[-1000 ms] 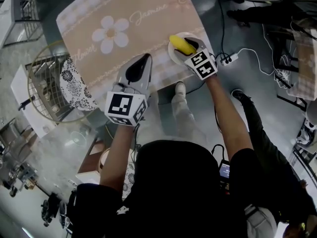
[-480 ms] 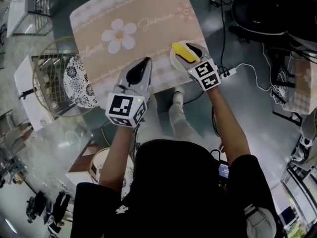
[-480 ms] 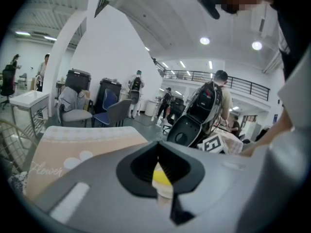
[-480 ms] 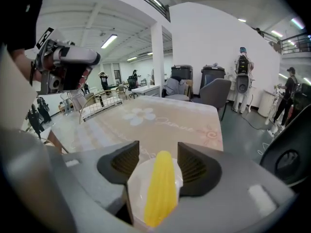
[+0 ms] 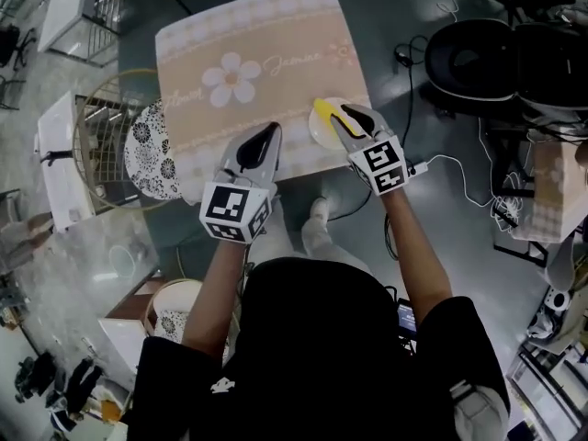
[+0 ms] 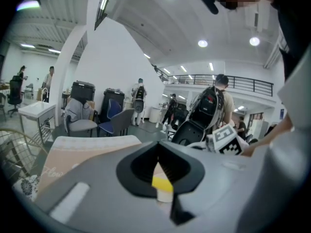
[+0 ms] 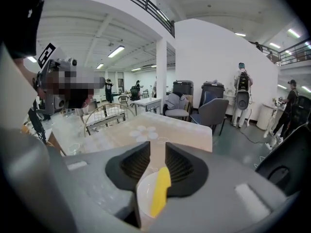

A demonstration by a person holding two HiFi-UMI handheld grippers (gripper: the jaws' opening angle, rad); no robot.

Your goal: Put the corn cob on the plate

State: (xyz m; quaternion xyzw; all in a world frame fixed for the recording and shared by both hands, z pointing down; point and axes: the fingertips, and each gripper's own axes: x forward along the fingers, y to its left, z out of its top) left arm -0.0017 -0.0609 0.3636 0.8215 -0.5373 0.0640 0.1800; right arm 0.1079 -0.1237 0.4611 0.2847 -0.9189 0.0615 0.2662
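- On the beige tablecloth [image 5: 230, 35] of the table: "Jasmine" [image 5: 299, 62] in script, next to a printed white flower [image 5: 231, 79].
- In the left gripper view, only "Flow" [image 6: 50, 172] legible near the cloth's edge.
- Corn cob [image 5: 322, 114] lying on the white plate [image 5: 320, 138], at the table's near right corner. Seen again below the jaws in the right gripper view: cob [image 7: 160, 193] slanting across the plate [image 7: 145, 198].
- Right gripper [image 5: 347, 113] hanging above the plate, clear of the cob. Jaws a narrow gap apart and closing [image 7: 158, 154], nothing pinched between them.
- Left gripper [image 5: 273, 129] over the cloth's near edge, left of the plate. Jaws pressed together [image 6: 156, 148], holding nothing.
- Against 1 second ago: right gripper now lifted off the plate, then low at it with jaws wide at the cob. Left gripper also higher. Cob unmoved on the plate. Table smaller in the head view.
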